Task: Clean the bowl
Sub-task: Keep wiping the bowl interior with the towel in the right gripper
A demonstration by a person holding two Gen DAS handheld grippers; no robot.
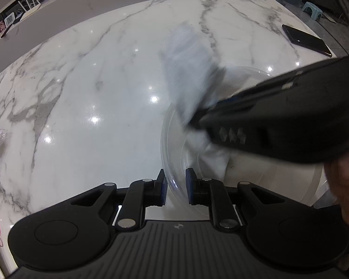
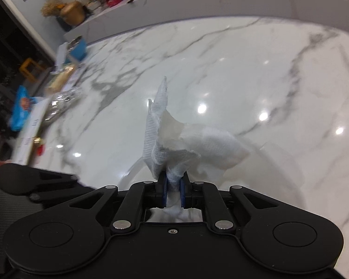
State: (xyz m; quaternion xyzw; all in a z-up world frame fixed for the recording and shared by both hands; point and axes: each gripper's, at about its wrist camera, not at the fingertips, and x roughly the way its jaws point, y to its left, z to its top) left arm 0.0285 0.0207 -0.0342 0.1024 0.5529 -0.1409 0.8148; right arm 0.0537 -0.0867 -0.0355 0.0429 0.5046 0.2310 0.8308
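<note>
Left wrist: left tongs (image 1: 176, 186) clamped on bowl (image 1: 174, 139) rim | right tongs (image 2: 173, 191) clamped on tissue (image 2: 186, 144)

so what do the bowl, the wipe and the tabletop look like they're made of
Bowl: clear glass or plastic, glossy; the table shows through its wall.
Wipe: white paper towel, soft and matte, with an embossed weave and a ragged edge.
Tabletop: white marble or a marble-look slab, polished; grey veins, sharp lamp reflections.
</note>
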